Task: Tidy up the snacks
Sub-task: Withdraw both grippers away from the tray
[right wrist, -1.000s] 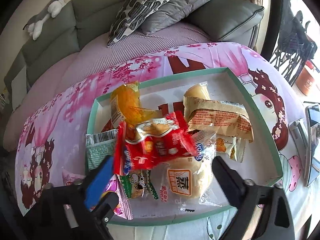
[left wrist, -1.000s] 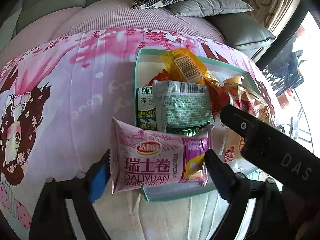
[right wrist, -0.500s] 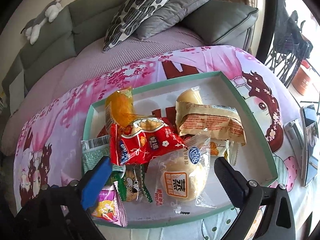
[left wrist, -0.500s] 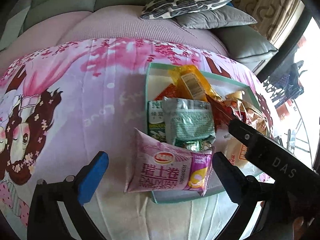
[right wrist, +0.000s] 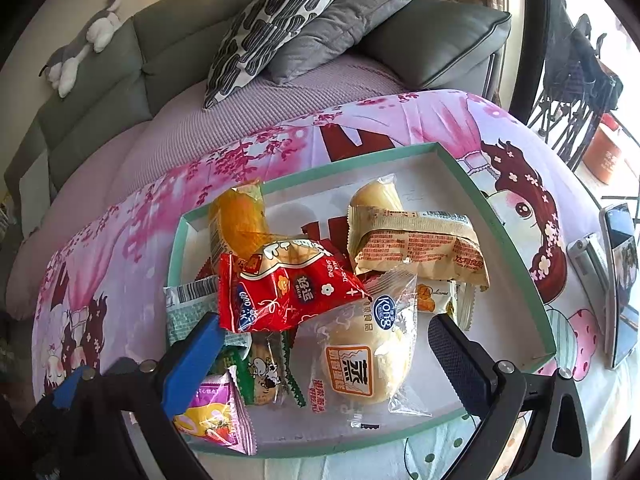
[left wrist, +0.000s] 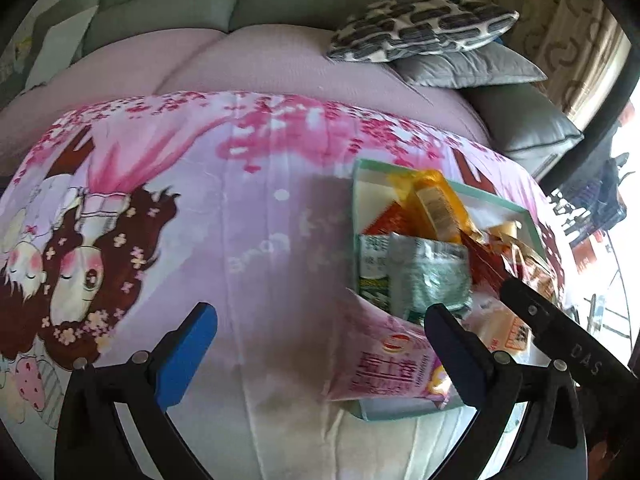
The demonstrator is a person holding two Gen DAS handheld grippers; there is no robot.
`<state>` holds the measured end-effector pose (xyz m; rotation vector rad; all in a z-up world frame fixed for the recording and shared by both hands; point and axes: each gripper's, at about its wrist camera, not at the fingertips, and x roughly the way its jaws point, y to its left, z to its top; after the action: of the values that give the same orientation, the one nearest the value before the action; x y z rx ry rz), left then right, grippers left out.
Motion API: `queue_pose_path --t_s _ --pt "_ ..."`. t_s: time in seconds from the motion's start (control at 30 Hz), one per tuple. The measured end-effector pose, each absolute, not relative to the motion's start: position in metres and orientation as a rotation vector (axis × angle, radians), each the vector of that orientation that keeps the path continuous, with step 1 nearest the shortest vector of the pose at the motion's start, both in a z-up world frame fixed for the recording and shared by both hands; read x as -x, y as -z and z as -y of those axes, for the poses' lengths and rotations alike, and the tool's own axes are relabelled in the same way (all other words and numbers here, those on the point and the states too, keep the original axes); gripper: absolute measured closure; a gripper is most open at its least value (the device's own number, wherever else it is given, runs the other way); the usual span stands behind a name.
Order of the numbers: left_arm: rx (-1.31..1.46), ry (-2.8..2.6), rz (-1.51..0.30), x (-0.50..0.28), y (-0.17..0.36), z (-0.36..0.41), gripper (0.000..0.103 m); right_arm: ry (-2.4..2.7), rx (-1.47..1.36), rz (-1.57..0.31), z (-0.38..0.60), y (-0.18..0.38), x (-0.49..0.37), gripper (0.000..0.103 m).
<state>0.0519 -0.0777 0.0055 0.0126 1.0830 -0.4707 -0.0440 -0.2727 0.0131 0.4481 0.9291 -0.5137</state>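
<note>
While L gripper (left wrist: 320, 340) gapes, pink pack (left wrist: 384, 364) overhangs tray (left wrist: 404, 410) rim.

From your left wrist view, your gripper's right finger (left wrist: 456, 344) covered one end of the pink Swiss-roll packet (left wrist: 384, 364), and the whole picture was smeared, so the print on it was unreadable. From your right wrist view, the red peanut bag (right wrist: 288, 288) overlapped the orange packet (right wrist: 240, 220), and the phone (right wrist: 620, 280) was cut off at the picture's edge.
</note>
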Motion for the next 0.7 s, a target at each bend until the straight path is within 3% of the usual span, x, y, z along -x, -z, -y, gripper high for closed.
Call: queue_pose_path --t_s 0.7 --pt "-0.072 0.304 -0.945 -0.057 -0.026 0.043 0.0 0.446 -0.39 -0.931 0.239 -0.018 0.036 0.0"
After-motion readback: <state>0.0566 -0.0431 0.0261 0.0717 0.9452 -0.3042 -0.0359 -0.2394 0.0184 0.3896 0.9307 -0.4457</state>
